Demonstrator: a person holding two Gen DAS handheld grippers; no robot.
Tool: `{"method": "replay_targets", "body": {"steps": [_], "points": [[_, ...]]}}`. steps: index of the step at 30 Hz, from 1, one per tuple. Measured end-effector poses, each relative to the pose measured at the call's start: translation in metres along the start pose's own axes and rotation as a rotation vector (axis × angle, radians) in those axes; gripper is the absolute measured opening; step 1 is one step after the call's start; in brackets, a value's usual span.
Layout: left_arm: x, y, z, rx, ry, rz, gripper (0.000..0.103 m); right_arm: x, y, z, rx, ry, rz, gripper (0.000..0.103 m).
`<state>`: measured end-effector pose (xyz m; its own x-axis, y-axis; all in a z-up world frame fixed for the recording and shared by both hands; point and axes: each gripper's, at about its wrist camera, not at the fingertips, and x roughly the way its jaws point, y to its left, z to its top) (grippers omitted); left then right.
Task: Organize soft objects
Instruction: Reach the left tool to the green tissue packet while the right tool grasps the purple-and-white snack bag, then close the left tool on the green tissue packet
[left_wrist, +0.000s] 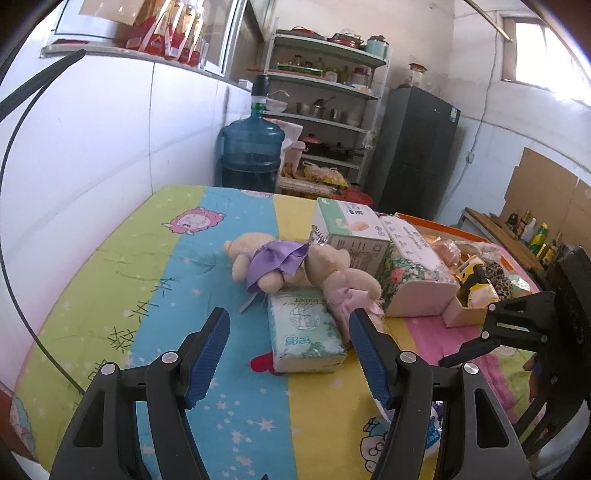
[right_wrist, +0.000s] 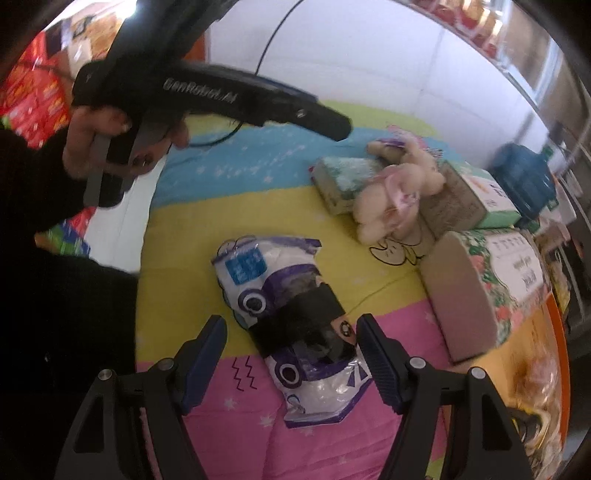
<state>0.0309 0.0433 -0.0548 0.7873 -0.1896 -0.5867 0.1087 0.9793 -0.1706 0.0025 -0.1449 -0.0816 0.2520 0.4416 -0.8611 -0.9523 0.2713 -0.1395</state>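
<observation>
A beige teddy bear with a purple ribbon (left_wrist: 264, 264) lies on the striped cloth. A second beige bear with a pink bow (left_wrist: 343, 282) leans on a soft tissue pack (left_wrist: 304, 330); they also show in the right wrist view, the bear (right_wrist: 391, 195) and the pack (right_wrist: 343, 179). My left gripper (left_wrist: 288, 325) is open just short of the tissue pack. My right gripper (right_wrist: 291, 332) is open above a white and purple plastic pouch with a dark item inside (right_wrist: 291, 314). The right gripper's body (left_wrist: 517, 325) shows at the right of the left wrist view.
A white and green carton (left_wrist: 351, 227) and a floral box (left_wrist: 413, 269) stand behind the bears. An orange tray of small items (left_wrist: 480, 266) lies at the right. A water jug (left_wrist: 251, 147), shelves and a dark fridge stand beyond the table.
</observation>
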Motion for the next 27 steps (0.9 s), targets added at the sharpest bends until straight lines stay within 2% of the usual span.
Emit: {"method": "replay_targets", "body": {"steps": [6, 10, 13, 15, 20, 27], "points": [[0.008, 0.003, 0.000, -0.008, 0.012, -0.001, 0.069, 0.015, 0.004, 0.003, -0.034, 0.034, 0.007, 0.072], [0.012, 0.003, 0.000, -0.007, 0.025, -0.002, 0.069, 0.019, -0.001, 0.007, -0.005, 0.023, 0.050, 0.072], [0.016, 0.002, 0.001, -0.005, 0.032, -0.013, 0.069, 0.021, -0.011, 0.010, 0.056, 0.013, 0.094, 0.061], [0.018, 0.003, 0.000, -0.004, 0.039, -0.021, 0.069, 0.018, -0.014, 0.010, 0.094, 0.000, 0.084, 0.054], [0.028, -0.002, -0.005, 0.022, 0.070, -0.037, 0.069, 0.009, -0.018, 0.003, 0.251, -0.070, 0.080, 0.051], [0.047, -0.013, -0.010, 0.076, 0.135, -0.022, 0.069, -0.021, -0.022, -0.016, 0.564, -0.215, 0.009, 0.051]]}}
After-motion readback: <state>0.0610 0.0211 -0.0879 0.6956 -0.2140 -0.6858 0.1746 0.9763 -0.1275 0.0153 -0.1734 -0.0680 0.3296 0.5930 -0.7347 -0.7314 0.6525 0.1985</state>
